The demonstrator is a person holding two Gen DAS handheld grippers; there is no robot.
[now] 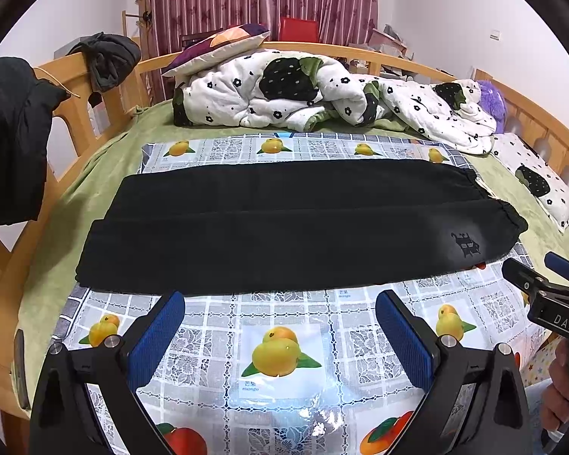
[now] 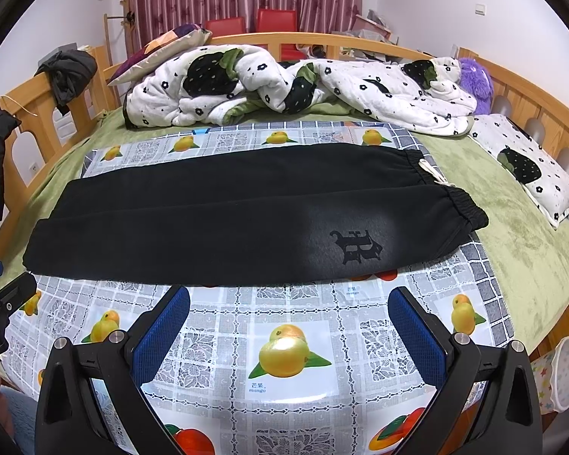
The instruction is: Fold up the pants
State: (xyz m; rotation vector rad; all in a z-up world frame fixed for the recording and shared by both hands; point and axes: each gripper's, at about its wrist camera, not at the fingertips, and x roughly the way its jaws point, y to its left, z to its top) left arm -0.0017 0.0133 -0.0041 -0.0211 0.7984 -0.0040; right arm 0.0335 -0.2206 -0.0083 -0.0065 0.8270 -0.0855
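Black pants lie flat across a fruit-print plastic cloth on the bed, folded lengthwise leg on leg, waistband at the right, leg ends at the left. A dark emblem shows near the waistband. My left gripper hovers open just short of the pants' near edge, nothing between its blue pads. My right gripper is likewise open and empty, close to the near edge by the emblem. In the left wrist view the right gripper appears at the right edge, its jaw state unclear from there.
A crumpled white floral quilt and a patchwork pillow lie behind the pants. A small pillow and purple plush toy sit at the right. Wooden bed rails with dark clothes run along the left. A starred cup stands low right.
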